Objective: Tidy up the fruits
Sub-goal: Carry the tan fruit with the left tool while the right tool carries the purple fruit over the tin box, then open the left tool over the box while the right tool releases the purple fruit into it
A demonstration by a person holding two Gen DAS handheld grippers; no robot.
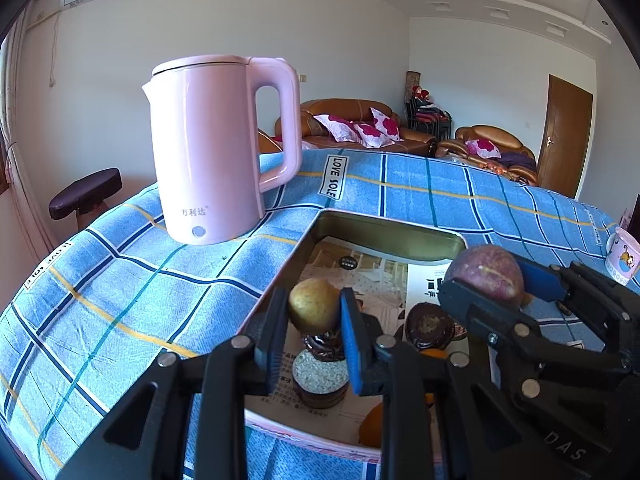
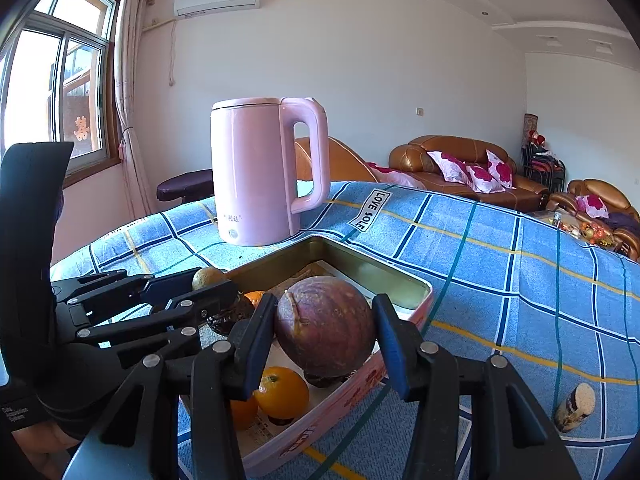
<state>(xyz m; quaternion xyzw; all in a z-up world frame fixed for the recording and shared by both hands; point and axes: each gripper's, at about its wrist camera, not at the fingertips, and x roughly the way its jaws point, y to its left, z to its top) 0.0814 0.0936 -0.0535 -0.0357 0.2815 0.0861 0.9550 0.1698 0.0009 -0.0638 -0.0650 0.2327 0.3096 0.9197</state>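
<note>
Your left hand-held gripper (image 1: 314,320) clamps a yellow fruit (image 1: 313,304), right hand-held gripper (image 2: 325,332) a purple fruit (image 2: 325,330), both over the tin (image 2: 416,290) at frame centre.

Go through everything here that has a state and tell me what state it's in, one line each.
left gripper: shut on yellow-brown fruit
right gripper: shut on purple fruit
tin tray: open, holding fruit
pink kettle: upright, lid closed
small jar: lying on its side on the cloth

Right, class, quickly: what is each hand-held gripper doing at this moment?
Left hand-held gripper: closed on a small yellow fruit.
Right hand-held gripper: closed on a purple fruit.
</note>
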